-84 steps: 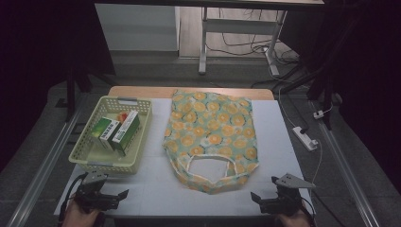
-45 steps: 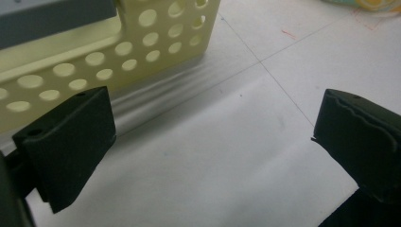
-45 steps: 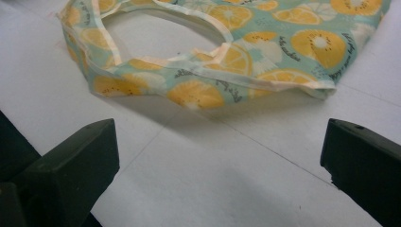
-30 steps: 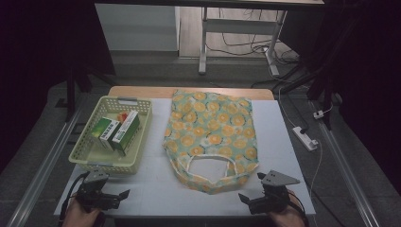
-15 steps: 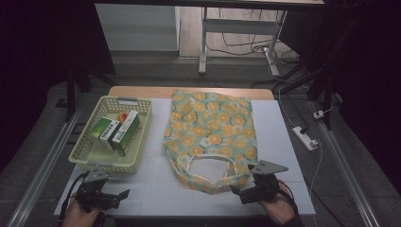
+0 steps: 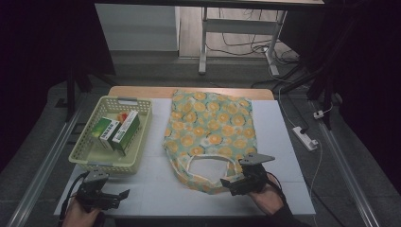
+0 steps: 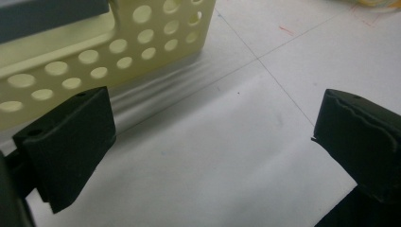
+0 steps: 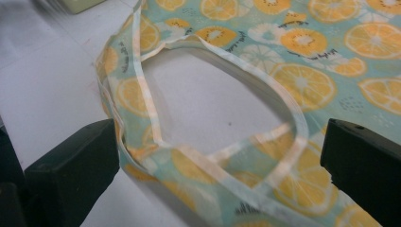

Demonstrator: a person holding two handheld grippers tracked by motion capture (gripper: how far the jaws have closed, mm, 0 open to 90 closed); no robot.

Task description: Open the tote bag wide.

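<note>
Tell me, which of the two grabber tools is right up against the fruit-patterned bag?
The right gripper: its open jaws sit at the handle of the bag. The left gripper rests apart, on bare table by the basket.

In my left gripper view the basket [image 7: 108, 42] is cut off at the top and at nine o'clock, so I see just one perforated wall and nothing inside it. My left fingers [image 7: 71, 142] run off the bottom edge there. In my right gripper view the bag [image 8: 283, 61] runs past the frame at twelve and three o'clock; its near hem at six o'clock is blurred, and the small black print on the cloth is too fine to read. From the high view, the labels on the boxes [image 6: 118, 132] are too small to read, and my left hand [image 6: 80, 215] is cropped at six o'clock.
</note>
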